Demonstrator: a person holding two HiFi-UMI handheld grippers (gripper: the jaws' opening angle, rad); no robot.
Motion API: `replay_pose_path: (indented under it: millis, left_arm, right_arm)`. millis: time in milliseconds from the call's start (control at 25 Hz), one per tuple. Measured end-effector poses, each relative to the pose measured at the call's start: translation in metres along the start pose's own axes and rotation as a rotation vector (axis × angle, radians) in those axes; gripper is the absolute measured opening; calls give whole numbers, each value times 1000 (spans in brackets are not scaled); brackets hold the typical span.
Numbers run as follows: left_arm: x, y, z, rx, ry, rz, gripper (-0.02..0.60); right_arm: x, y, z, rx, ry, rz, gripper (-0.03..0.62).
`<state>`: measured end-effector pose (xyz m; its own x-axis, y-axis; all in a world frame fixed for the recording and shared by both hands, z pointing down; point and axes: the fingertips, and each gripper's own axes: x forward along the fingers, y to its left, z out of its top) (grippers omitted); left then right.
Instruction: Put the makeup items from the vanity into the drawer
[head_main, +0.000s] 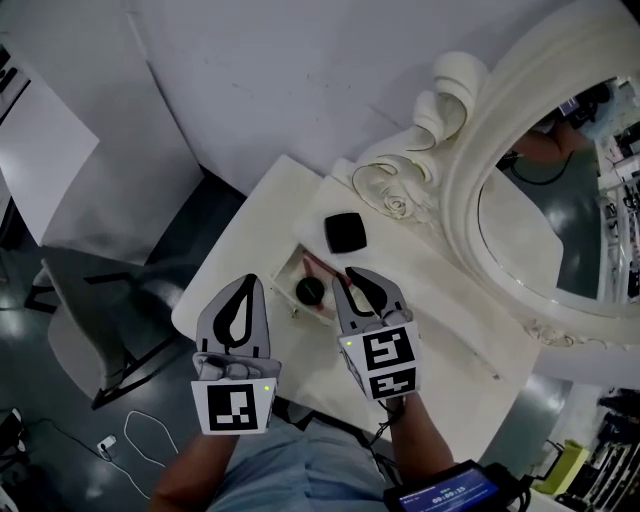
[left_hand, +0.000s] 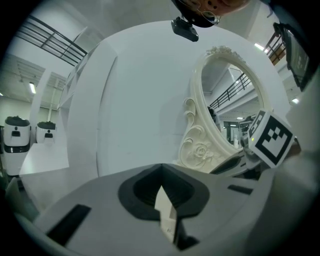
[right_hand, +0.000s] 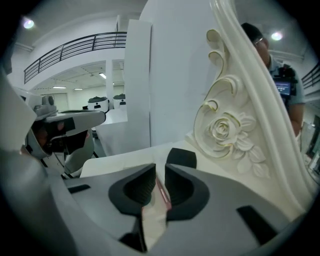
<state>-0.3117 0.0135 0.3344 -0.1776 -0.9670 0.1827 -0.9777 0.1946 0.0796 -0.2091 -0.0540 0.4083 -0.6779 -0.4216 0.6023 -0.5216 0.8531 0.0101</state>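
The vanity's small drawer (head_main: 287, 275) stands pulled out. Inside lie a round black makeup pot (head_main: 310, 291) and a slim pink stick (head_main: 321, 267). A square black compact (head_main: 345, 232) rests on the white vanity top (head_main: 450, 300) just behind the drawer. My right gripper (head_main: 351, 274) hovers over the drawer's right side, jaws a narrow gap apart and not pressing on anything. The pink stick (right_hand: 163, 193) shows below that gap, and the compact (right_hand: 181, 157) sits just past the tips. My left gripper (head_main: 250, 284) hangs left of the drawer, shut and empty; in its own view the left gripper (left_hand: 161, 172) has its tips together.
An ornate oval mirror (head_main: 545, 215) with carved rose scrollwork (head_main: 400, 185) rises along the vanity's far right side. White wall panels (head_main: 250, 70) stand behind. A chair (head_main: 95, 320) is on the floor to the left, with a cable (head_main: 140, 440) near it.
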Motion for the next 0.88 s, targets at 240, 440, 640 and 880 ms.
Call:
replay_pose_path:
  millis: [240,440,640,880]
  left_arm:
    - [7,-11,7,8,-12,-32,-2]
    - [12,-2,3,3,10,-18,-2]
    - [21,12,-11,-8,48,3,-2]
    - [34,26,-21,-21,84,20,-2]
  right_arm:
    - [-8,-26,12,20,-27,-64,55]
    - [2,-33,19,35,-32,-76,60]
    - [22,-38,14,43,2,-92,167]
    - [44,-45,12,102,13,-107,325]
